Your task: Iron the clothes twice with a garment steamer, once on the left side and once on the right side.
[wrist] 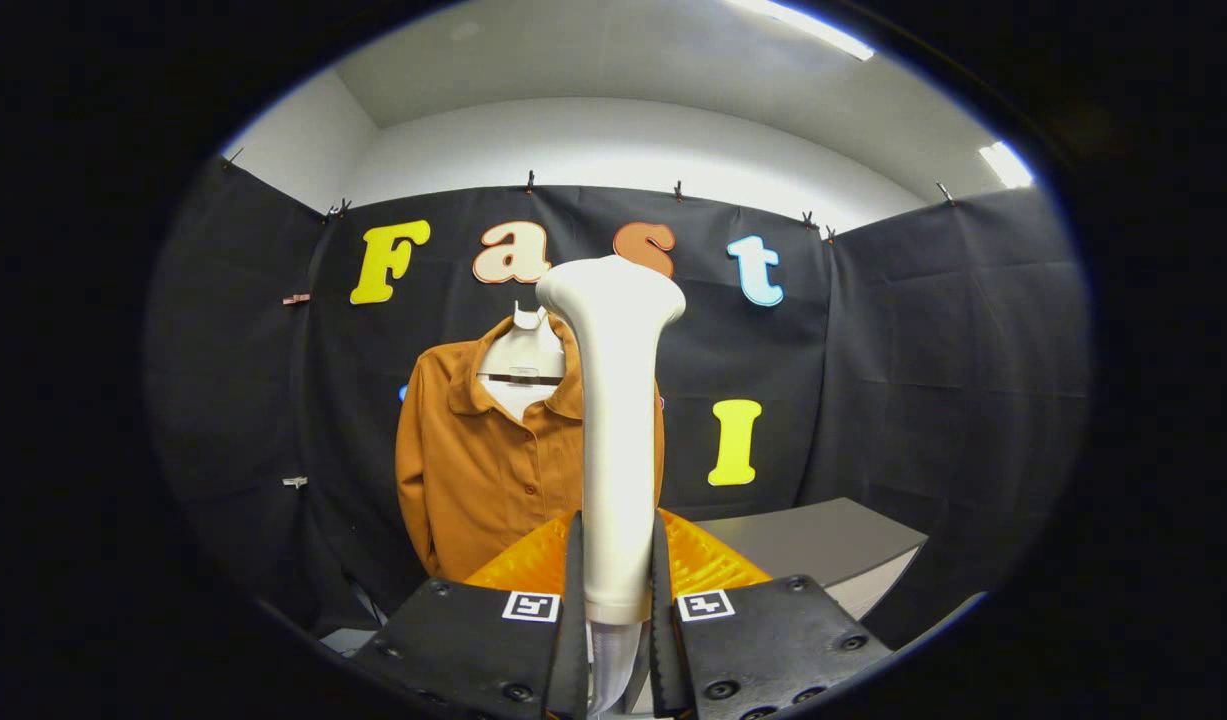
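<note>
So the garment steamer (613,430) is already picked up: its white handle is clamped between the two fingers (574,620), which are pressed in narrow against both of its sides, and it's held upright with the flared head pointed up. The orange shirt (473,460) is hung on a white hanger (522,358) against the black booth wall, beyond the steamer and partly hidden behind it, with most of the shirt seen to the left of the handle. The two look well apart; the head isn't touching the fabric, and no steam can be made out. Judging from that, the grab step is done, and neither the left pass nor the right pass can be read off the cloth as done, so both are probably still to be made. A grey table (823,540) is seen low down to the right of the steamer, nothing on the visible part. Next up, presumably, the head would need to be brought up to one side of the shirt front.
</note>
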Demonstrator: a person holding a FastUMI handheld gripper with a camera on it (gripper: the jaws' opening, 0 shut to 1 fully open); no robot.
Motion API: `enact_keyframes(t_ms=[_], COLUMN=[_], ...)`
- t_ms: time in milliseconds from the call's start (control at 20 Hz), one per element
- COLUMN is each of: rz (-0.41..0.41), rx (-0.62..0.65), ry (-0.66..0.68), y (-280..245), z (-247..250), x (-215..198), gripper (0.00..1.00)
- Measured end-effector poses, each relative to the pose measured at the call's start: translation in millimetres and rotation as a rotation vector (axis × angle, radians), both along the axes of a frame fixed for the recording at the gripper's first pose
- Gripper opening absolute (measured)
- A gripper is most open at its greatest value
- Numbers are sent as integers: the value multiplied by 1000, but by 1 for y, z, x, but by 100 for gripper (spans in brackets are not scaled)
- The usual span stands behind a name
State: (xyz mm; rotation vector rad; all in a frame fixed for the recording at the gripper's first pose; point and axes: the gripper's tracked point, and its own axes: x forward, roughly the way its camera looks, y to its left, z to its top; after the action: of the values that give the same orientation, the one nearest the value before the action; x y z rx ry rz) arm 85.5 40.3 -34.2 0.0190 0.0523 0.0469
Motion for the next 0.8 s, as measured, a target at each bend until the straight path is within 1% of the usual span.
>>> enact_keyframes(t_ms=[150, 800], rz=[-1, -50], rx=[4, 16], ry=[-13, -33], y=[0, -14], z=[5, 12], x=[0, 0], gripper=[28, 28])
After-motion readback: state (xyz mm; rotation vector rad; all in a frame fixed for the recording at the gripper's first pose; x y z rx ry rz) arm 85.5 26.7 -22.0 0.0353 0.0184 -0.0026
